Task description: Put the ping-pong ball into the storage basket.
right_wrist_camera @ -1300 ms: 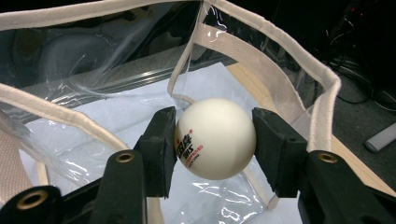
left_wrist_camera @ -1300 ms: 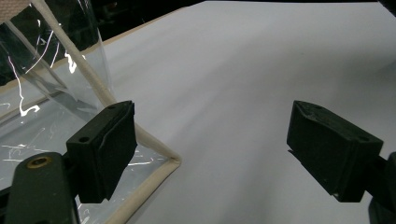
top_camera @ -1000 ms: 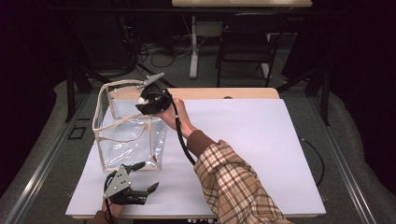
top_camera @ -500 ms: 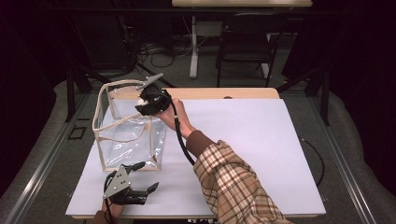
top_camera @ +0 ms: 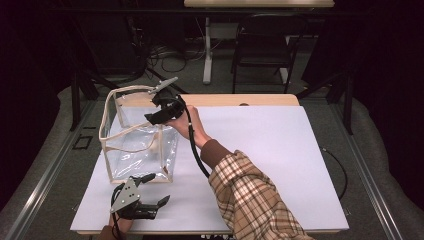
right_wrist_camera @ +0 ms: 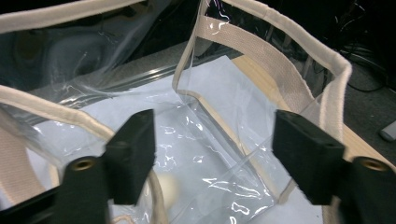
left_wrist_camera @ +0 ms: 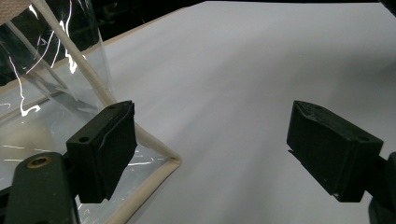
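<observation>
Clear bag (top_camera: 140, 145) stands upright at 9 o'clock on the bench (top_camera: 260, 150). Right tongs (top_camera: 152, 116) just opened over its mouth, gripping nothing; something pale sits inside, so the drop looks done. Left tongs (top_camera: 150, 204) idle open at 7

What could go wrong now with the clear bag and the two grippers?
1. The right gripper has just been opening above the clear bag, nothing between its jaws; the soft, unheld bag may sag or tip.
2. The left gripper sits open near the bag's bottom corner; it could nudge the bag.
</observation>
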The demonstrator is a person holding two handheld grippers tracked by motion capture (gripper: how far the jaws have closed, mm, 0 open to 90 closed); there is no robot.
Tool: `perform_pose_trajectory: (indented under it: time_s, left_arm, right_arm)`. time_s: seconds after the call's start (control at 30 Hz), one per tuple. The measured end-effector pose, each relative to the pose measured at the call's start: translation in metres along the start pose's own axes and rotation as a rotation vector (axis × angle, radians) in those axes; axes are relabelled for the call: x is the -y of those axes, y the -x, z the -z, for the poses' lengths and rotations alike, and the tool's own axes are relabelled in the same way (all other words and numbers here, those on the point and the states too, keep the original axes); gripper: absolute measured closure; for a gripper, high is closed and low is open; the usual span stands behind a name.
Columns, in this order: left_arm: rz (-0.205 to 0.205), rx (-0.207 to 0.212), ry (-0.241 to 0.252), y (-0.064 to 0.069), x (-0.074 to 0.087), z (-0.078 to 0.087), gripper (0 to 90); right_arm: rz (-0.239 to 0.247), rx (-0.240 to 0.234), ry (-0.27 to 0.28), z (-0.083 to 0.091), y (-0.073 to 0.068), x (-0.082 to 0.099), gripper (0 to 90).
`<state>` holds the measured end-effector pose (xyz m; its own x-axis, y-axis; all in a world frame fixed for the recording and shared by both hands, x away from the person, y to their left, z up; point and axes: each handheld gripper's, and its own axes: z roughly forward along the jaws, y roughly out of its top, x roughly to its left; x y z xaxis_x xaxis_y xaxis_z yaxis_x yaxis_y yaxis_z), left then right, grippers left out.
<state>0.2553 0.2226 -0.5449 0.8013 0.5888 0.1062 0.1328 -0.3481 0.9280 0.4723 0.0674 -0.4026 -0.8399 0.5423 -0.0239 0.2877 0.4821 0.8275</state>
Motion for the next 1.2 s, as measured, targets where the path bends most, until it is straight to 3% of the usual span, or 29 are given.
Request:
perform_pose_trajectory:
  time_s: [0.23, 0.77, 1.2]
  left_arm:
    - [0.0, 0.0, -0.001, 0.0, 0.0, 0.0, 15.9]
    - [0.001, -0.006, -0.011, 0.0, -0.001, -0.001, 15.9]
    - [0.001, -0.011, -0.008, 0.001, 0.0, 0.001, 15.9]
  right_arm:
    - [-0.007, -0.032, 0.01, 0.019, 0.004, 0.003, 15.6]
    - [-0.001, -0.06, -0.005, 0.05, 0.015, 0.025, 8.6]
    - [0.01, -0.062, -0.036, 0.069, 0.016, 0.045, 3.8]
